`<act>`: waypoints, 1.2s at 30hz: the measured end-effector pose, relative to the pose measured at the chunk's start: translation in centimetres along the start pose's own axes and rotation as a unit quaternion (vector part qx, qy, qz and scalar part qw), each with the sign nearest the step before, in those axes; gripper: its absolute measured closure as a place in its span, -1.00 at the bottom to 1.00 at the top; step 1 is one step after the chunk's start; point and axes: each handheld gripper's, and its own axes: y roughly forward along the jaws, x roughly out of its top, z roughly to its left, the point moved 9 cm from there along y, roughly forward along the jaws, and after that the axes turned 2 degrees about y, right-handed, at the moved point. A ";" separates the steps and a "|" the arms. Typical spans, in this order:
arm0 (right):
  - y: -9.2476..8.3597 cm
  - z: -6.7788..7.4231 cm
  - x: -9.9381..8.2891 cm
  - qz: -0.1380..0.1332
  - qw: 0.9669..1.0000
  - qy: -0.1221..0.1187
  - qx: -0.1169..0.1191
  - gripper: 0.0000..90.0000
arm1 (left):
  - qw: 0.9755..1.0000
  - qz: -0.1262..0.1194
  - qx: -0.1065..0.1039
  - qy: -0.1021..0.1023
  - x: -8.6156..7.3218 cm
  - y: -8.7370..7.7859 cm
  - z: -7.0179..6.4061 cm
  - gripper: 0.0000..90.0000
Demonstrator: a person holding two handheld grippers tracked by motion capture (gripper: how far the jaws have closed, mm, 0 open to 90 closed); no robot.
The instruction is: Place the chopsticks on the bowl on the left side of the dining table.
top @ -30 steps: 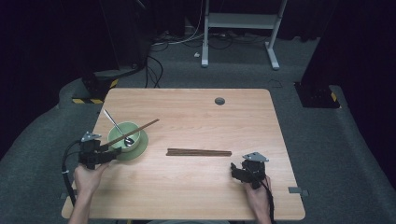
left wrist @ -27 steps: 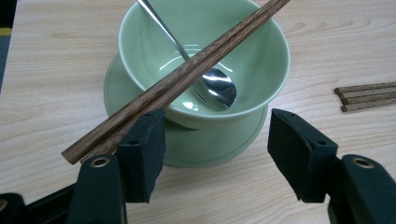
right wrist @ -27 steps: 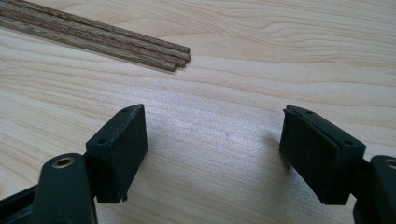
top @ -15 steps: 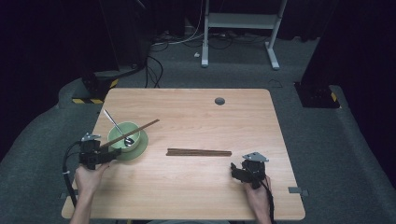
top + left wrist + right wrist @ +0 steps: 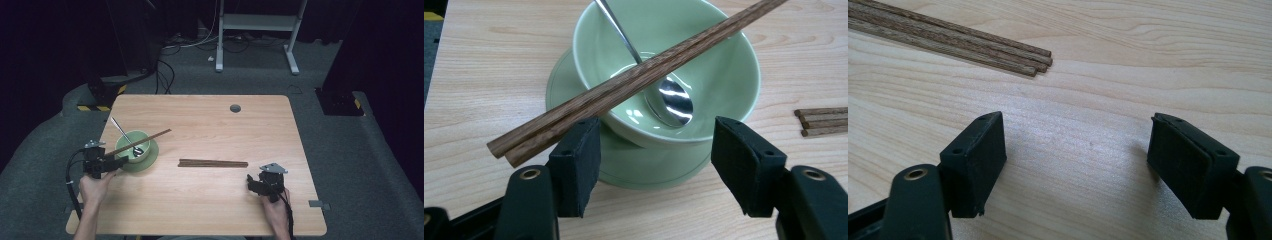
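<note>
Two tools show in the high view. The left tool (image 5: 116,163) sits at 9 o'clock on the wooden tabletop (image 5: 215,120), and its jaws stand wide at the near edge of the green plate (image 5: 150,159). A green bowl (image 5: 131,139) stands on that plate. A pair of brown chopsticks (image 5: 150,139) lies across the top of the bowl, pointing toward 2 o'clock. A silver spoon (image 5: 120,130) leans in the bowl with its handle toward 11 o'clock. More chopsticks, a loose bundle (image 5: 213,163), lie flat in the middle of the tabletop. The right tool (image 5: 256,186) rests at 5 o'clock, well apart from the bundle.

From the left gripper view, the left tool (image 5: 654,167) is wide open and holds nothing. The bowl (image 5: 724,85) and plate (image 5: 634,167) sit right in front of the jaws. The pair of chopsticks (image 5: 624,87) crosses over the bowl, and its near end sticks out just above the left jaw. The spoon (image 5: 671,100) rests inside the bowl.

From the right gripper view, the right tool (image 5: 1075,160) is also wide open, with bare tabletop (image 5: 1148,60) between the jaws. The bundle (image 5: 973,47) lies at 11 o'clock.
</note>
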 end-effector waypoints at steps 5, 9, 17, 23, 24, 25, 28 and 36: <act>0.0 0.0 0.0 0.000 1.000 0.000 0.000 -0.49 | 1.000 0.002 0.004 -0.006 0.2 0.3 0.4 -0.19; 0.0 0.0 0.0 0.000 1.000 0.000 0.000 -0.49 | 1.000 0.000 0.005 -0.010 0.3 0.4 0.5 -0.20; 0.0 0.0 0.0 0.000 1.000 0.000 0.000 -0.50 | 1.000 -0.001 0.007 -0.011 0.9 0.8 0.7 -0.21; 0.0 0.0 0.0 0.000 1.000 0.000 0.000 -0.49 | 1.000 -0.001 0.008 -0.015 1.3 1.0 0.9 -0.21; 0.0 0.0 0.0 0.000 1.000 0.000 0.000 -0.49 | 1.000 -0.002 0.006 -0.018 1.5 1.0 1.0 -0.21; 0.0 0.0 0.0 0.000 1.000 0.000 0.000 -0.49 | 1.000 -0.002 0.006 -0.018 1.5 1.0 1.0 -0.21; 0.0 0.0 0.0 0.000 1.000 0.000 0.000 -0.49 | 1.000 -0.002 0.008 -0.022 1.6 1.1 1.3 -0.21; 0.0 0.0 0.0 0.000 1.000 0.000 0.000 -0.50 | 0.999 -0.002 0.021 -0.027 1.9 1.6 2.0 -0.21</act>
